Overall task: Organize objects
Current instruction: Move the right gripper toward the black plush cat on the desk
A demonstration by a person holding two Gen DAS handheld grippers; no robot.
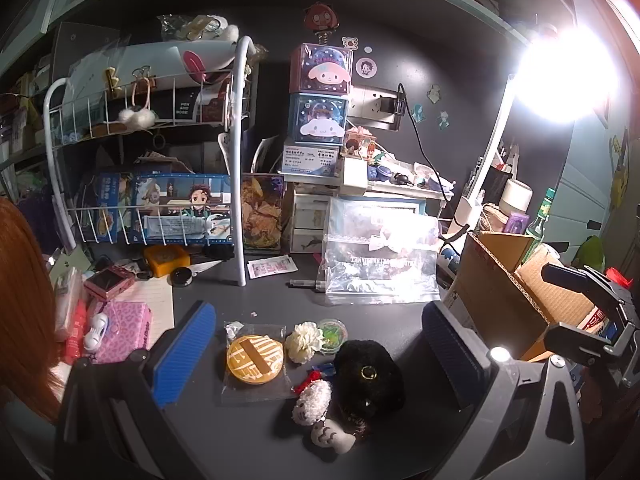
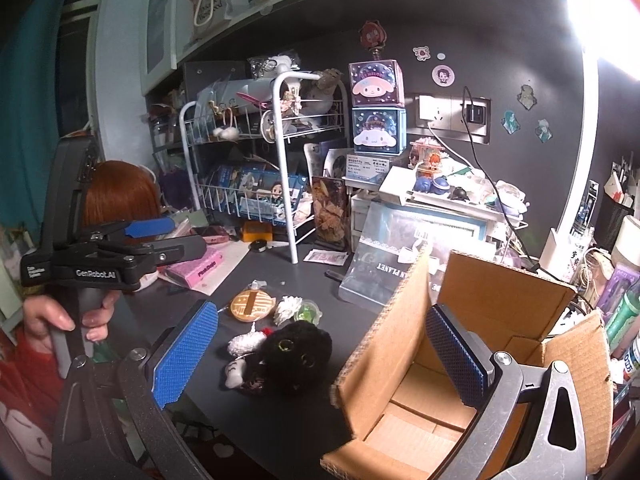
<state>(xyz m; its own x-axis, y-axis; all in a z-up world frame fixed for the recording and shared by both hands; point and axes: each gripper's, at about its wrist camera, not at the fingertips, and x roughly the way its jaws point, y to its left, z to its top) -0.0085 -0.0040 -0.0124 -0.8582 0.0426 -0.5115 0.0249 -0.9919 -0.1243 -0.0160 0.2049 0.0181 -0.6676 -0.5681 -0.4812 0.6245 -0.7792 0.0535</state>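
A small pile lies on the dark desk: a black plush [image 1: 370, 376] [image 2: 298, 354], a small white plush charm [image 1: 314, 402] [image 2: 246, 344], an orange round badge in a clear sleeve [image 1: 255, 354] [image 2: 253, 305], a white fabric flower [image 1: 306, 341] [image 2: 289, 309] and a green jelly cup [image 1: 331, 331] [image 2: 307, 312]. An open, empty cardboard box [image 2: 460, 360] [image 1: 504, 292] stands to the right of them. My left gripper [image 1: 320, 354] is open, just above and behind the pile. My right gripper [image 2: 324, 356] is open, its right finger over the box and its left finger beside the black plush.
A white wire rack [image 1: 160, 184] with boxes stands at the back left. A clear zip bag [image 1: 380, 256], stacked character boxes [image 1: 324, 96] and small drawers lie behind. A pink pouch [image 1: 120, 330] and notepaper are at the left. A bright lamp [image 1: 568, 72] is at the right.
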